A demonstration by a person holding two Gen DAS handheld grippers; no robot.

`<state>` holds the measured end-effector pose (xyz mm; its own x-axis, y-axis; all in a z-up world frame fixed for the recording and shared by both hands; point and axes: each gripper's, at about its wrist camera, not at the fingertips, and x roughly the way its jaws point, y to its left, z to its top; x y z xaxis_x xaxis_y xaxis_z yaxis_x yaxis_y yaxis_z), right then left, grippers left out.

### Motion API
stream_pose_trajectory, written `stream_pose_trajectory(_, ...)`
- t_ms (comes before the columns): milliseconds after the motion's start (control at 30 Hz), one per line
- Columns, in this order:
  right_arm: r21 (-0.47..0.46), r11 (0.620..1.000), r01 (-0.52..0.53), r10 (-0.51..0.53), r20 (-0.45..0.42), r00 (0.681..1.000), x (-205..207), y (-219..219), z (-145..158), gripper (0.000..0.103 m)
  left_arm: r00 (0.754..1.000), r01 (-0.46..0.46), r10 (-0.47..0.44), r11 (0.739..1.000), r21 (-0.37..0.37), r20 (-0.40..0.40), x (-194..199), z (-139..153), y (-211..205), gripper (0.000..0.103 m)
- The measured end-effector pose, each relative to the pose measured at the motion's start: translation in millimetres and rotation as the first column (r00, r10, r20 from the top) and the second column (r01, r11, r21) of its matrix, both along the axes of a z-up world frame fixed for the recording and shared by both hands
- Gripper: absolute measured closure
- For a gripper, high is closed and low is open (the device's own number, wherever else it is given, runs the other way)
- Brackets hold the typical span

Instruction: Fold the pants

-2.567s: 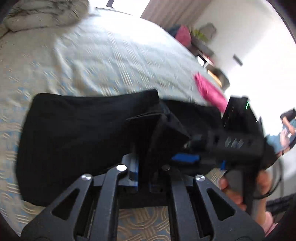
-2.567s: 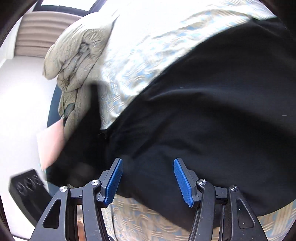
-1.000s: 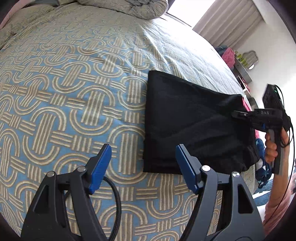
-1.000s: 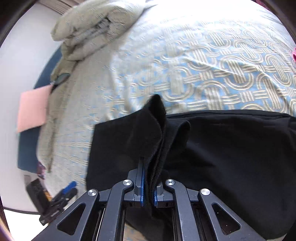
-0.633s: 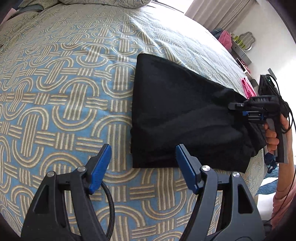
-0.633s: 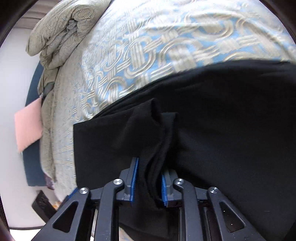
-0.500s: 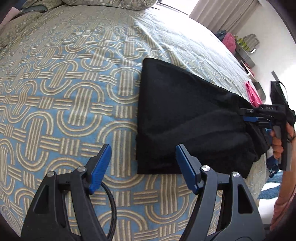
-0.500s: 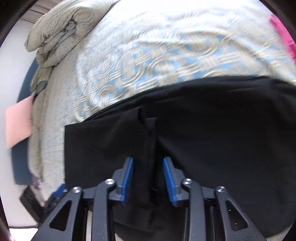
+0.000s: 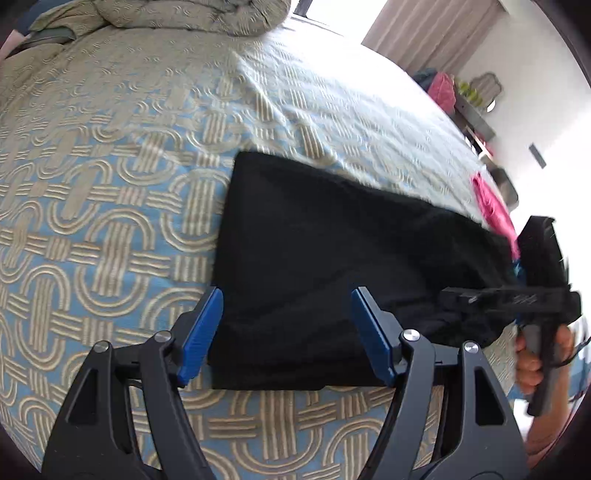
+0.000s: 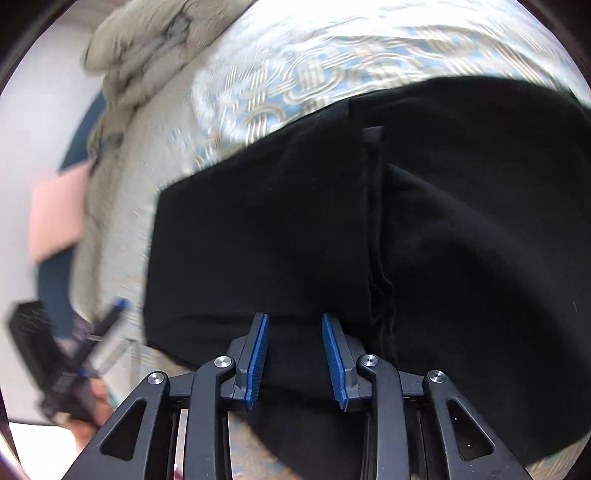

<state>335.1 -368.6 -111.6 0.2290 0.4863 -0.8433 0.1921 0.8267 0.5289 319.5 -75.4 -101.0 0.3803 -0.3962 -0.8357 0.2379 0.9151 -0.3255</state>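
Note:
The black pants (image 9: 332,240) lie folded into a flat rectangle on the patterned bedspread (image 9: 92,184). My left gripper (image 9: 286,295) is open and hovers over the near left corner of the pants, with nothing between its blue pads. In the right wrist view my right gripper (image 10: 294,319) hangs low over the pants (image 10: 443,221), beside a seam. Its jaws stand a little apart and are closing; black cloth lies under the gap, and the pads do not press on it. The right gripper (image 9: 454,293) also shows in the left wrist view at the pants' right end, held by a hand (image 9: 532,354).
A bunched beige duvet (image 9: 184,14) lies at the head of the bed. A pink garment (image 9: 491,206) sits by the pants' far right end. A pink pillow (image 10: 55,214) is off the bed's left side. Shelves with clutter stand by the curtain.
My right gripper let go of the pinched fold, which dropped flat, and sank closer to the cloth. My left gripper drifted over the pants' near left corner.

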Motion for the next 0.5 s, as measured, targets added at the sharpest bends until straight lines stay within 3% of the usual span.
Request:
stream_pose_trajectory(67, -0.007, 1.000, 0.026, -0.026, 0.011, 1.000, -10.9, -10.6, 10.6, 0.072, 1.000, 0.021, -0.020, 0.996, 0.087, -0.009, 0.1, -13.6, -9.3, 0.031)
stream_pose_trajectory(167, -0.127, 0.992, 0.006, -0.001, 0.037, 0.999, -28.3, -18.1, 21.5, 0.072, 0.999, 0.035, -0.038, 0.987, 0.159, 0.015, -3.6, -15.8, -15.5, 0.031)
stream_pose_trajectory(233, -0.162, 0.986, 0.044, -0.043, 0.006, 0.999, -42.1, -37.1, 17.4, 0.072, 1.000, 0.012, -0.013, 0.992, 0.129, 0.005, -3.4, -7.8, -13.9, 0.031)
stream_pose_trajectory(367, -0.048, 0.982, 0.180, -0.182, -0.031, 0.983, -71.5, -90.5, 14.8, 0.072, 0.999, 0.011, -0.013, 0.997, 0.075, 0.039, -5.9, 16.8, -23.8, 0.031)
stream_pose_trajectory(500, -0.136, 0.946, 0.295, -0.299, -0.009, 0.954, -100.2, -137.9, 25.6, 0.068, 0.991, 0.097, -0.102, 0.993, 0.065, 0.084, -6.2, 33.5, -61.5, 0.031)
